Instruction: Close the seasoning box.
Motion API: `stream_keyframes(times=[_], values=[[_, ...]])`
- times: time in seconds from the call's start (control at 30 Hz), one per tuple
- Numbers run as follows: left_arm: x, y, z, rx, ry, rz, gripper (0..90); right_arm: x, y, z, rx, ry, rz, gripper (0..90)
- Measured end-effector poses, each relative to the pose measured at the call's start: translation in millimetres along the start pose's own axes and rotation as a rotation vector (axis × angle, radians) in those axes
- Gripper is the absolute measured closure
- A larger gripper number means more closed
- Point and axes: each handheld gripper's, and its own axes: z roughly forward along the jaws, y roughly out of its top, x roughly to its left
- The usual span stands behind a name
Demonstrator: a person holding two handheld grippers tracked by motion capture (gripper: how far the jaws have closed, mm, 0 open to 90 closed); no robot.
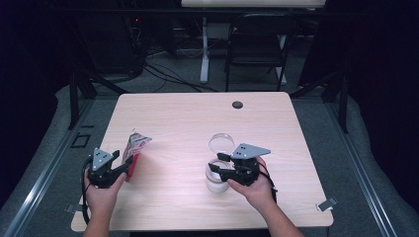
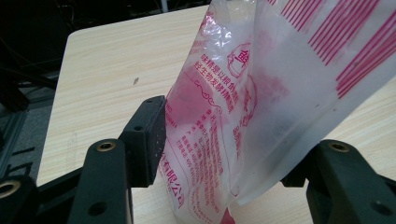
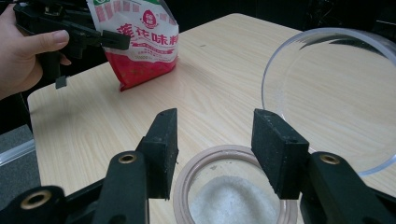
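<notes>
A red and white printed plastic bag (image 1: 137,144) stands on the wooden table (image 1: 197,118) at the near left. My left gripper (image 1: 124,160) is around it. In the left gripper view the bag (image 2: 233,93) sits between the jaws, with the left pad (image 2: 150,140) at its side and the right pad hidden behind the film; the bag does not look squeezed. My right gripper (image 1: 217,164) hovers open over an open glass jar (image 1: 216,185) of white granules (image 3: 233,200). The jar's clear round lid (image 3: 336,93) stands tipped back beyond the jaws.
A dark round grommet (image 1: 237,104) sits near the table's far edge. A black folding chair (image 1: 257,44) and floor cables (image 1: 163,74) lie beyond the table. A taped tag (image 1: 327,203) marks the near right corner. Bare tabletop stretches between bag and jar.
</notes>
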Motion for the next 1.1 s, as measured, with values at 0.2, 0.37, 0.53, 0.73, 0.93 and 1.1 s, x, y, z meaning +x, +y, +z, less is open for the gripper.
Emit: stream_keyframes(times=[0.2,0.37,0.53,0.73,0.93,1.1], values=[[-3.5,1.0,-0.8,-0.002,-0.014,-0.001,44.2,-0.8,0.7,-1.5,-0.001,0.002,0.003,51.0],[-11.5,3.5,-1.4,0.002,-0.031,0.016,44.2,-0.3,0.6,-1.6,0.000,0.001,0.001,51.0],[-23.0,5.9,0.5,0.006,-0.054,0.056,44.3,-0.4,1.1,-2.0,-0.006,0.002,0.003,51.0],[-37.3,7.9,3.6,0.019,-0.081,0.099,44.4,-0.6,1.9,-3.2,-0.010,0.000,0.006,51.0],[-53.3,8.7,8.5,0.043,-0.117,0.150,44.7,-1.5,3.3,-5.0,-0.014,0.004,0.008,51.0],[-68.7,8.4,14.3,0.067,-0.151,0.200,44.8,-2.2,3.6,-6.1,-0.018,-0.002,0.013,51.0]])
